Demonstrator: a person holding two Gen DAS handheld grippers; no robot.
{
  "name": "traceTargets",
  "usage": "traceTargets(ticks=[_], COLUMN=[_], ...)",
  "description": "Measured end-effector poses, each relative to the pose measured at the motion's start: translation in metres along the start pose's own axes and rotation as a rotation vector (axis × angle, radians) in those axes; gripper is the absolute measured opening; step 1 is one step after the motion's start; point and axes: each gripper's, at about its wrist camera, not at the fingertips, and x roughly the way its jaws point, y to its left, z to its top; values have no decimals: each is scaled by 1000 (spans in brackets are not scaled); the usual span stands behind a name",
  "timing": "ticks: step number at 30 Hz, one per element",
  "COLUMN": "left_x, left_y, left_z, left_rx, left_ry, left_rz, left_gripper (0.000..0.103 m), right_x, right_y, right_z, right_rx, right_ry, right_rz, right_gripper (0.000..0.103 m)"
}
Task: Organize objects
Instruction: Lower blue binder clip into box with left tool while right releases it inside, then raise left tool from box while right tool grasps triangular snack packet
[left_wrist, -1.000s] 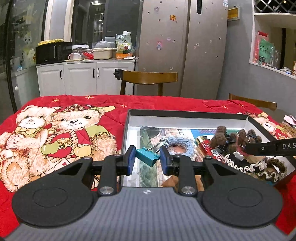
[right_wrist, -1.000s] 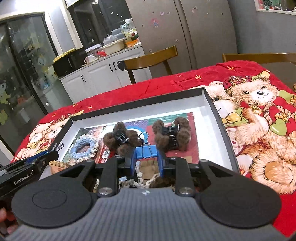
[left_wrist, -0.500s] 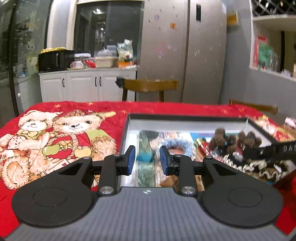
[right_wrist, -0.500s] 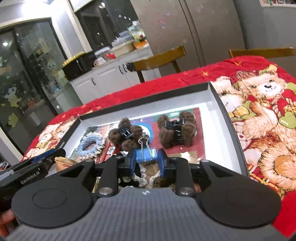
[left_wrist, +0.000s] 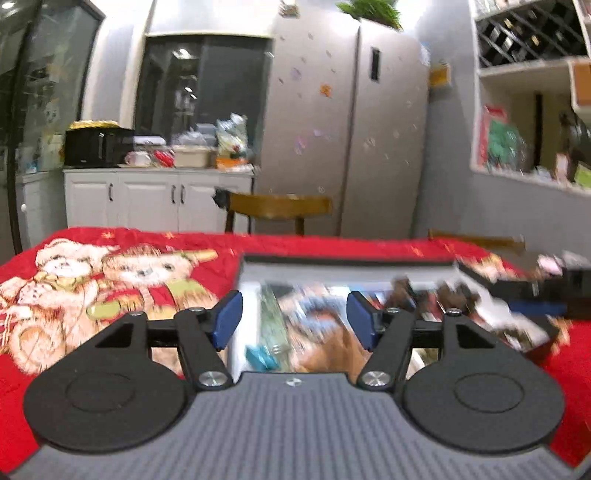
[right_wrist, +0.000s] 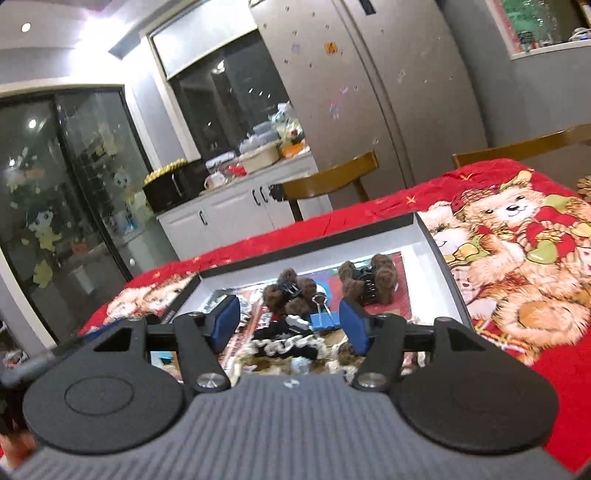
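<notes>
- Clips released: both binder clips now lie in the tray (right_wrist: 437, 254), which sits on the red bear-print cloth (right_wrist: 517, 266) over the surface.
- Left hand-held gripper (left_wrist: 294, 319): jaws have just been opening and stand apart, with nothing pressed between the pads. The teal clip (left_wrist: 261, 357) lies loose below the jaws, on the tray floor near the tray's left wall. View is blurred, so its exact lie is unclear.
- Right hand-held gripper (right_wrist: 288, 323): jaws have just been opening and stand wide. The blue clip (right_wrist: 324, 318) sits just beside the right pad, handles up, resting among the lace-trimmed hair ties; whether it touches the pad cannot be told.
- Against the earlier frames: a second ago each gripper pinched its clip between nearly closed pads; now neither does. Both views have tipped upward, showing more fridge (left_wrist: 347, 122) and ceiling, and the tray sits lower in both views.
- Two brown fuzzy hair claws (right_wrist: 291, 291) lie in the middle of the tray as before, beyond the blue clip.
- Judgement: this pair of placements looks done; both grippers are free for the next item. What remains to sort outside the tray is not visible.
</notes>
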Motion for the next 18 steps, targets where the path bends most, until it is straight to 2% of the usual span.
traceTargets(ticks=[3,7,9,14,18], left_x=[-19,-32,-41,-52,-53], left_y=[-13,-22,-28,-41,-59], left_z=[-6,-17,-20,-26,-30], left_rx=[32,12,14,26,76], left_ry=[2,82,67,93,157], left_rz=[20,12,25,57,106], left_gripper=[68,68,68,68,68], right_x=[-14,-32,-32,-28,-27], right_y=[5,3,4,9,14], right_z=[-7,-26,-31,-38,-40], right_rx=[-23,-69,-83,-110,-118], right_ry=[-11,-16,30,110,135], right_rz=[9,-12,10,54,61], right_gripper=[76,76,76,76,76])
